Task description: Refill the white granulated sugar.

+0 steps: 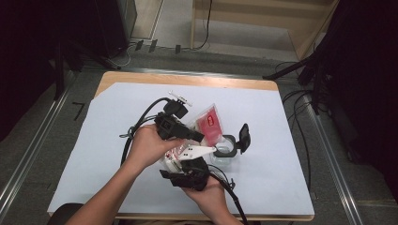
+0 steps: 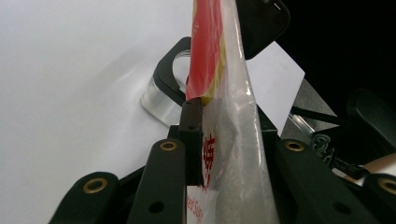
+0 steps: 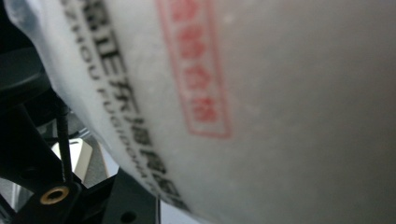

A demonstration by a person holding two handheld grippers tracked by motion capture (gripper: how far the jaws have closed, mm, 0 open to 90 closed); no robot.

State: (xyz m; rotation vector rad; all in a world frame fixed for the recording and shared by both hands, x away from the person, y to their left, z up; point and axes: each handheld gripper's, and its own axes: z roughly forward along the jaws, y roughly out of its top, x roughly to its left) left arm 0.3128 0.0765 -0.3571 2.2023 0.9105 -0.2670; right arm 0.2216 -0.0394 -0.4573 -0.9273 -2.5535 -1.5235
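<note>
Item: sugar bag [image 1: 210,123], pinched by left gripper [image 1: 199,137] fingers; right gripper [image 1: 176,161] grip unclear. Risk: spill beside jar [image 1: 225,146] at 3 o'clock.

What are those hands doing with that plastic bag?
A person is holding a clear plastic bag with red print and white grains inside, using two hand-held grippers. The left gripper has the bag between its jaws, and the right gripper is pressed close against its lower end. The bag is tilted over a clear container with its black lid flipped open.
</note>
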